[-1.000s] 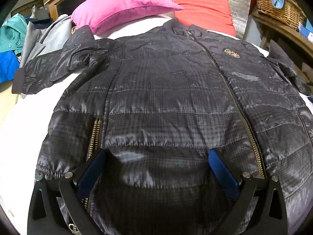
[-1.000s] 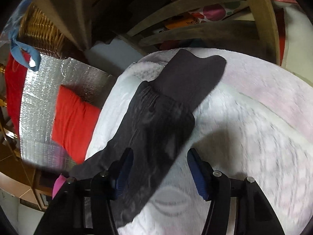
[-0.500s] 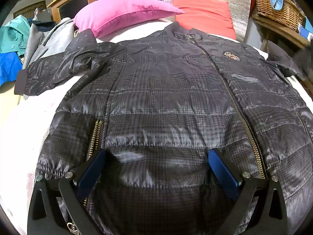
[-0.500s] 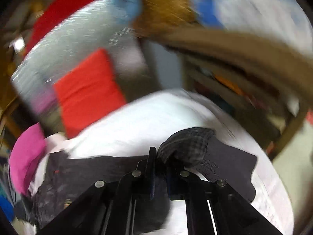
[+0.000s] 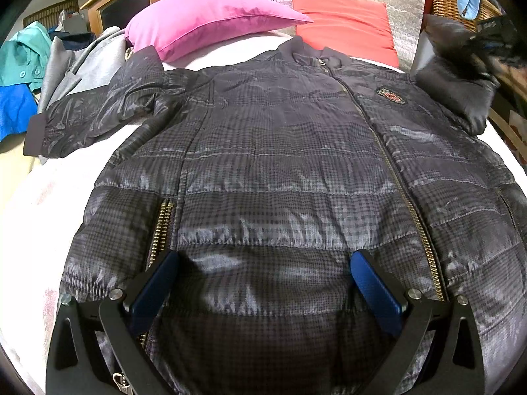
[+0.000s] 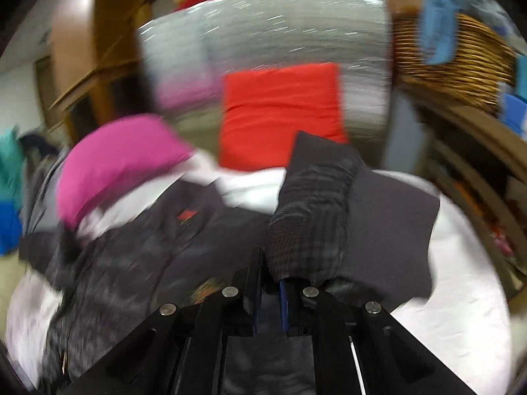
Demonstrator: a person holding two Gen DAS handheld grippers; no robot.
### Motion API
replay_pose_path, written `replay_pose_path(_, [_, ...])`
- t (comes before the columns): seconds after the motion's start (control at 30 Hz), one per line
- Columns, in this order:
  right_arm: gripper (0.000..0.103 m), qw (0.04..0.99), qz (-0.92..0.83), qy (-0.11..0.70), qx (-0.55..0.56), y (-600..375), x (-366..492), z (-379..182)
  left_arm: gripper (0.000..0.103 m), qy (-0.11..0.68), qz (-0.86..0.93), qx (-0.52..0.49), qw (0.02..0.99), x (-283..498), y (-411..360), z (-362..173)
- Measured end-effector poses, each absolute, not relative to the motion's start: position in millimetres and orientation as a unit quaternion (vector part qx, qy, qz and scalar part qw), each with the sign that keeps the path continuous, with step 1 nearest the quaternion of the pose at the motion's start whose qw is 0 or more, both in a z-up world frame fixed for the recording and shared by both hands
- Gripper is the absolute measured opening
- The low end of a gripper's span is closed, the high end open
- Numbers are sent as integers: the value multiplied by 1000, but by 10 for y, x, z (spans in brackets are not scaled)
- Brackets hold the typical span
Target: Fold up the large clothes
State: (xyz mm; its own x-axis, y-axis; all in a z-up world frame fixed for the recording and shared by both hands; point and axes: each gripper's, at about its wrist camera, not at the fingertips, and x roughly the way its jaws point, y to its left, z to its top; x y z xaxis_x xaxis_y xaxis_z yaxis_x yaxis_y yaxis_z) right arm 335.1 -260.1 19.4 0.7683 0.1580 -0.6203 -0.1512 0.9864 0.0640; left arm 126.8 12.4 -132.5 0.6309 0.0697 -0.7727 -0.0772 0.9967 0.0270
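Our left tongs (image 5: 263, 283) gape wide over the jacket (image 5: 280, 164); its crest badge (image 5: 392, 93) is unreadable. Right tongs (image 6: 270, 296) pinch the sleeve (image 6: 313, 223). Blue cloth (image 6: 438, 23) drapes the basket (image 6: 461, 62).

dark checked quilted puffer jacket (image 5: 280, 177): glossy synthetic cloth, brass-look metal zip
pink pillow (image 5: 210, 23): smooth cloth
brown woven basket (image 5: 461, 3): rough wicker

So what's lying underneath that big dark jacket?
The jacket lies front up on a white bed cover, which shows around its edges. Whatever is directly beneath its body is covered. Pink and red pillows sit behind its collar.
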Motion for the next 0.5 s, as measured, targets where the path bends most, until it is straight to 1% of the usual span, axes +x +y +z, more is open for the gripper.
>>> replay_pose_path(0.17, [10, 921, 121, 371, 15, -2247, 3378, -318, 103, 427, 41, -5, 903, 1262, 125, -1326])
replay_pose_path(0.27, [13, 907, 137, 399, 12, -2147, 3450, -515, 103, 426, 41, -4, 904, 1267, 123, -1329])
replay_pose_path(0.3, [19, 903, 142, 406, 6, -2104, 3444, -561, 103, 426, 41, -4, 904, 1266, 123, -1327])
replay_pose_path(0.33, [29, 900, 146, 410, 0, -2043, 3409, -611, 103, 426, 42, -3, 904, 1266, 125, -1326])
replay_pose_path(0.37, [35, 900, 151, 409, -1, -2016, 3396, -656, 103, 426, 42, -3, 904, 1267, 125, -1325])
replay_pose_path(0.4, [50, 899, 154, 410, 1, -2019, 3400, -692, 103, 426, 42, -3, 904, 1267, 125, -1325])
replay_pose_path(0.43, [69, 899, 158, 409, 6, -2015, 3386, -695, 103, 426, 42, -3, 904, 1271, 128, -1325])
replay_pose_path(0.47, [73, 899, 161, 407, 12, -2023, 3367, -689, 103, 426, 42, -3, 904, 1271, 126, -1326])
replay_pose_path(0.5, [74, 899, 164, 407, 14, -2010, 3351, -679, 103, 426, 42, -3, 904, 1266, 125, -1325])
